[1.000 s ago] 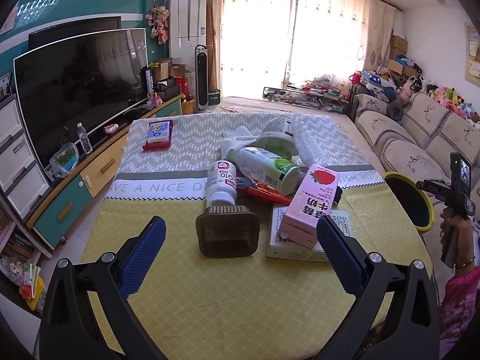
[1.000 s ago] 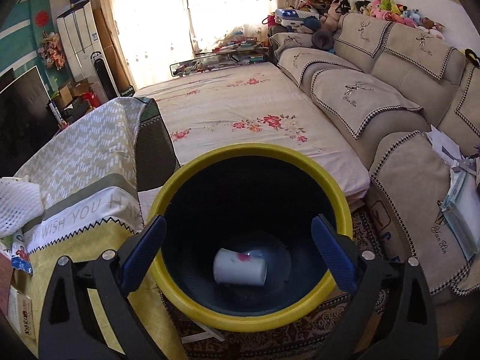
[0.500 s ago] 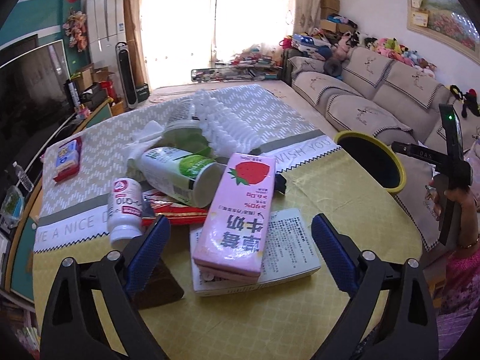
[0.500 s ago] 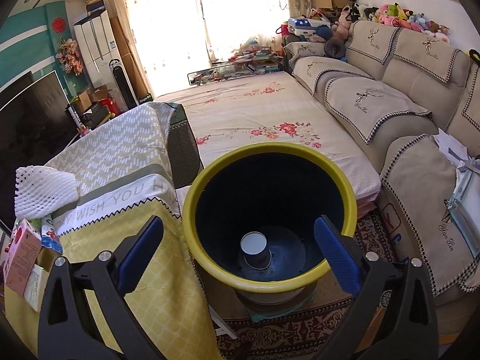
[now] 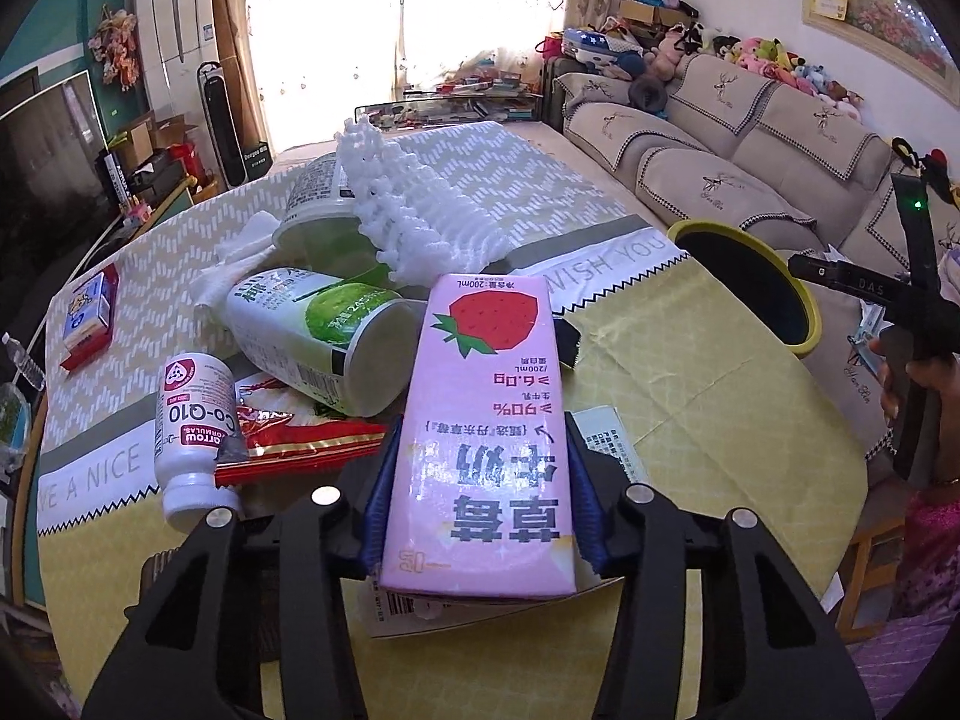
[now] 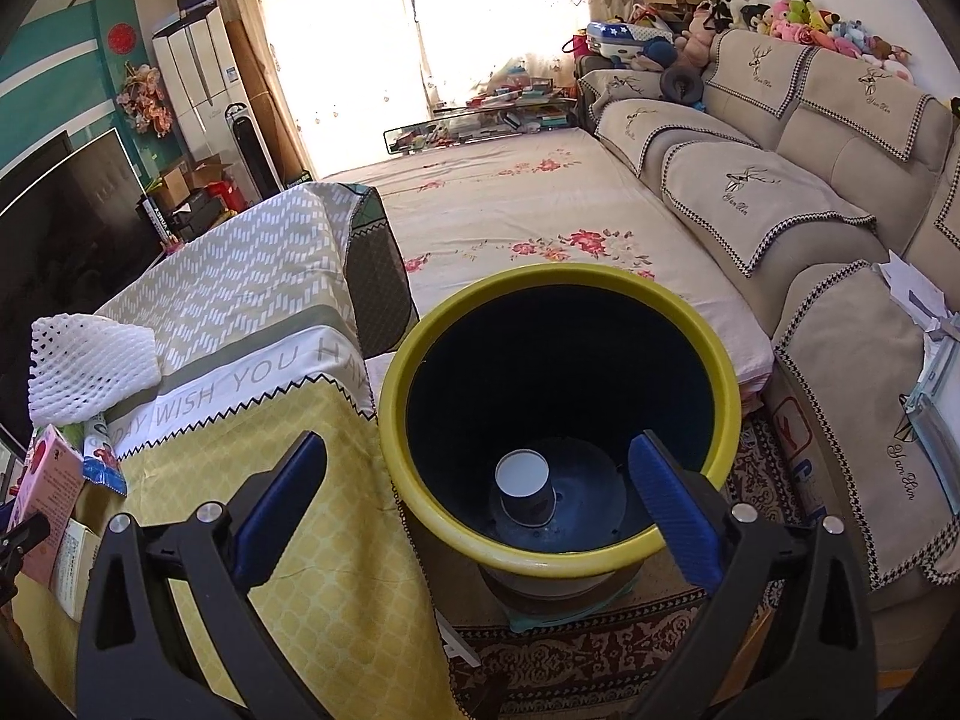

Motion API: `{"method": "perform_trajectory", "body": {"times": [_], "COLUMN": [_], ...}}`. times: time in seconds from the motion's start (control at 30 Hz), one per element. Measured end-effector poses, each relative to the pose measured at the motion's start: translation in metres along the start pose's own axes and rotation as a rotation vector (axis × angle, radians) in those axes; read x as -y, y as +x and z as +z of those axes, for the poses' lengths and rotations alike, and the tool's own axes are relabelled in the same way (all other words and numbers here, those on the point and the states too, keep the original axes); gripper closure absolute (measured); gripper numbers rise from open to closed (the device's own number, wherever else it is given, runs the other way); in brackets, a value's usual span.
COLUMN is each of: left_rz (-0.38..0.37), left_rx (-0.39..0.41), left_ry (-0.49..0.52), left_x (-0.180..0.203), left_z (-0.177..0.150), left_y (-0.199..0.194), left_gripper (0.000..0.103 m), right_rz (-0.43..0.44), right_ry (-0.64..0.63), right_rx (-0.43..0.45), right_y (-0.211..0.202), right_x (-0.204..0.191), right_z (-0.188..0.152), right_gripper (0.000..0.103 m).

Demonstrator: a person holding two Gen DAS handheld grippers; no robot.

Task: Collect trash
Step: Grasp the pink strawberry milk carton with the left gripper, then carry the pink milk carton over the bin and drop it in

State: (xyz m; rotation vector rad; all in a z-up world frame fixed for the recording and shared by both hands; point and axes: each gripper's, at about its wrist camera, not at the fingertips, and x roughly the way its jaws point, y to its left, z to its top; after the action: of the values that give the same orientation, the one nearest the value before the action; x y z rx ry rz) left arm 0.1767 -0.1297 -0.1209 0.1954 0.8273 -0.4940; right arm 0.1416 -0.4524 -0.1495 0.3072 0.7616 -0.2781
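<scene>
My left gripper (image 5: 480, 498) is shut on a pink strawberry milk carton (image 5: 486, 426), its blue pads pressed against both sides. The carton lies on a white box (image 5: 606, 438) on the yellow-clothed table (image 5: 690, 420). Beside it are a white Co-Q10 bottle (image 5: 189, 420), a red wrapper (image 5: 294, 438), a green-and-white cup (image 5: 318, 330) and white foam netting (image 5: 420, 222). My right gripper (image 6: 477, 504) is open and empty above the yellow-rimmed black bin (image 6: 558, 414), which holds a paper cup (image 6: 525, 483). The carton also shows in the right wrist view (image 6: 45, 492).
The bin (image 5: 750, 288) stands off the table's right edge, by the sofa (image 6: 810, 210). A red and blue box (image 5: 90, 312) lies at the table's far left. A TV (image 5: 42, 180) stands on the left. A patterned rug (image 6: 600, 660) lies under the bin.
My left gripper moved forward to the pink carton and closed on it. My right gripper drew back a little from the bin and stayed open; the paper cup stands upright in the bin.
</scene>
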Motion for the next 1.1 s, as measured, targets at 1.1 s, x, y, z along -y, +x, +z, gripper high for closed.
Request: {"method": "perform_trajectory", "body": {"times": [1.1], "left_rz": [-0.355], "left_rx": [0.005], "left_ry": [0.314], "left_x": [0.219], "left_z": [0.144], "left_y": [0.078], "left_gripper": [0.055], "right_rz": [-0.170], "right_ry": [0.115], "right_rx": [0.151], "right_y": [-0.067], "right_x": [0.090], "right_z": [0.011], "right_gripper": [0.007]}}
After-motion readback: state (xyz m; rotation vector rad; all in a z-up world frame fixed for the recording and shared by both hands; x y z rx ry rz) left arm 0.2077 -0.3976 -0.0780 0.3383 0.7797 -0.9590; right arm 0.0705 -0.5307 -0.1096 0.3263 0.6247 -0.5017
